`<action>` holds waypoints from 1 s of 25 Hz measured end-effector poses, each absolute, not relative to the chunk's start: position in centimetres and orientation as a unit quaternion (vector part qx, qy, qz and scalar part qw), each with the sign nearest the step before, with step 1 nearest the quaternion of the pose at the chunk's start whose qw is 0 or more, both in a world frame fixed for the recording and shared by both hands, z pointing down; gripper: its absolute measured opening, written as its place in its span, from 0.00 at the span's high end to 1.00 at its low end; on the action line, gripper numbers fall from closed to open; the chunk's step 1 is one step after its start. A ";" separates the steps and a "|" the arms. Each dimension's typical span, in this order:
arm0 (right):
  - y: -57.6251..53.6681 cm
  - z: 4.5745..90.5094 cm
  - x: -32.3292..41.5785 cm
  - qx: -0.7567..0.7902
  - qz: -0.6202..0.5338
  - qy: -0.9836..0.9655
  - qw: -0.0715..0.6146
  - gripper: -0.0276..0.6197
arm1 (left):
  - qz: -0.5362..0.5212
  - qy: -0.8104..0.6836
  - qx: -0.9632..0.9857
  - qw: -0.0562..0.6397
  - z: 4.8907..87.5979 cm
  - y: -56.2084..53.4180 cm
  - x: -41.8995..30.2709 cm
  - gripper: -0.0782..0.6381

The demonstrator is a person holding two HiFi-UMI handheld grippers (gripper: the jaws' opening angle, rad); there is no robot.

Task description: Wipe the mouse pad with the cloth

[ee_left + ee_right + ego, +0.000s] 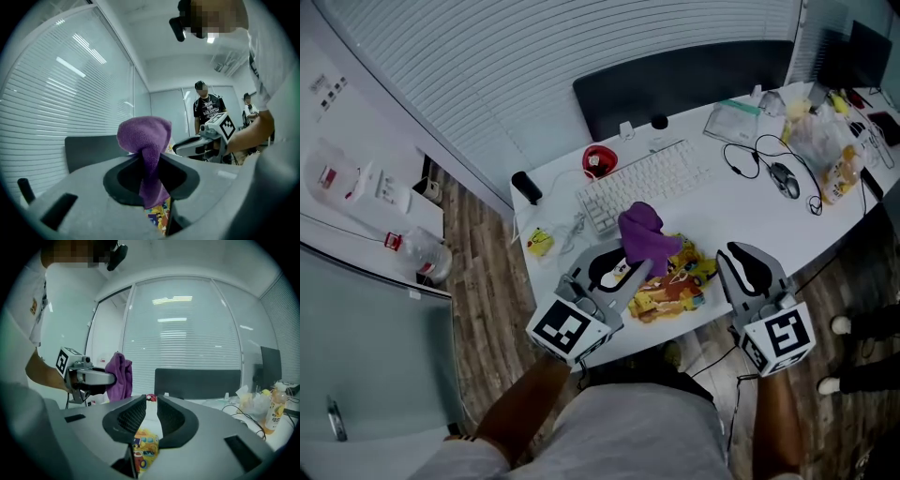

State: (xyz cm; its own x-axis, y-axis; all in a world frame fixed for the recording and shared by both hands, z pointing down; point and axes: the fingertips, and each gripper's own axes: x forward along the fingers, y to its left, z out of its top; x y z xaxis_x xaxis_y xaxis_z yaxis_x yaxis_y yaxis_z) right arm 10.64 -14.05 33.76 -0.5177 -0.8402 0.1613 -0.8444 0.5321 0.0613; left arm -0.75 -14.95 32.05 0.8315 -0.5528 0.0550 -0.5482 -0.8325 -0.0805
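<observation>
Spanning the space ahead of the person, the white desk [741, 202] carries a keyboard [642, 183] at its middle. The colourful mouse pad [686, 277] lies near the keyboard, at the edge closest to the person. From where I stand, both tools hang above the desk, apparently clear of the pad.

- Left hand-held gripper [151, 176]: pinching the purple cloth [143, 136] by a narrow neck. Most of the fabric is bunched beyond the jaws, and a short tail hangs behind them.
- Right hand-held gripper [151, 411]: jaws a narrow gap apart, nothing between them.

The wipe itself is judged not yet started, as the cloth does not appear to touch the pad.

Hazards from here:

- The pad seems to lie loose at the desk edge. A stroke toward the person, with no hold from the right tool, could drag it off.
- The cloth is gripped by a thin fold, so friction on the pad could pull it free.
- A bunched cloth wipes only a small patch.
</observation>
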 end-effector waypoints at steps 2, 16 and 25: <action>-13.5 32.6 10.3 0.483 0.005 -0.873 0.069 0.85 | -0.022 0.288 -0.957 0.030 31.1 -14.6 -0.4 0.77; -10.3 26.5 7.9 0.473 -0.060 -0.879 -0.010 0.91 | 0.067 0.267 -0.959 0.063 26.6 -12.5 1.4 0.77; -10.0 24.8 8.1 0.486 -0.086 -0.869 -0.042 0.93 | 0.089 0.250 -0.961 0.081 25.6 -11.8 2.3 0.77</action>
